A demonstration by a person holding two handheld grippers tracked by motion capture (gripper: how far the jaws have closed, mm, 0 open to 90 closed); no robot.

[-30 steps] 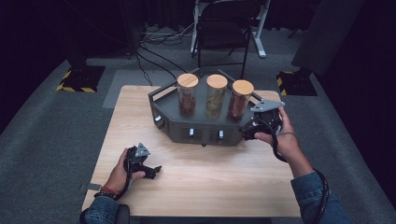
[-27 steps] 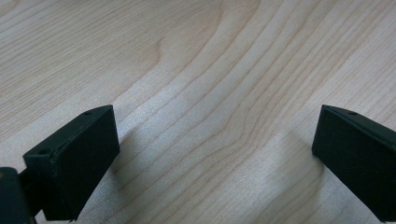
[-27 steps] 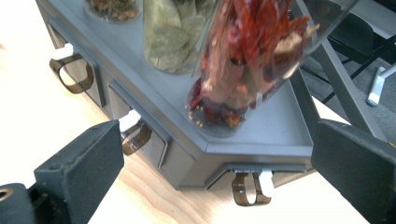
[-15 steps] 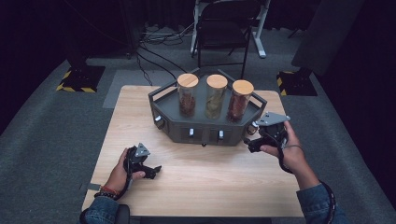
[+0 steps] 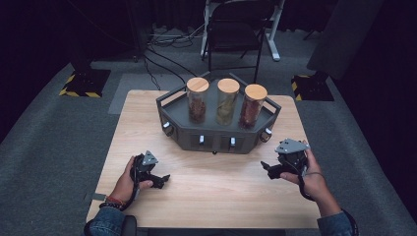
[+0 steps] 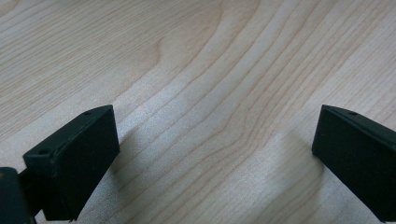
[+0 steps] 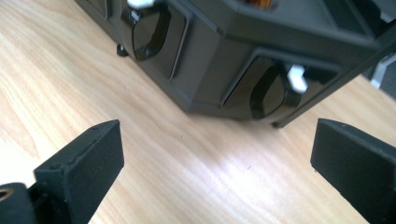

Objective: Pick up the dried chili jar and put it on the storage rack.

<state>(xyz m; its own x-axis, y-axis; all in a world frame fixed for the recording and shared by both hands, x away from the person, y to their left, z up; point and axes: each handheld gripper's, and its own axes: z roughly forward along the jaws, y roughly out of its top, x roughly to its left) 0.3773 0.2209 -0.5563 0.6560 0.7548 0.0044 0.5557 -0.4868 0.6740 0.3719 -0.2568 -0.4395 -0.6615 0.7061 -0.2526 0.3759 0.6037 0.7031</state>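
Both the left gripper (image 5: 160, 180) and right gripper (image 5: 269, 169) are held wide open, empty, near the dark jar rack (image 5: 216, 135).

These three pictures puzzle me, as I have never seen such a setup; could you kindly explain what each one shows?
A person sits at a wooden table, holding a hand-held gripper in each hand. The high view looks down from above: the left gripper and right gripper hover near the table's front. Behind them stands a dark tray carrying three jars with wooden lids. The other two pictures come from cameras on the grippers, looking along their black jaws. Both grippers are open and hold nothing. The right gripper view faces the tray's front, with its white-tipped knobs.
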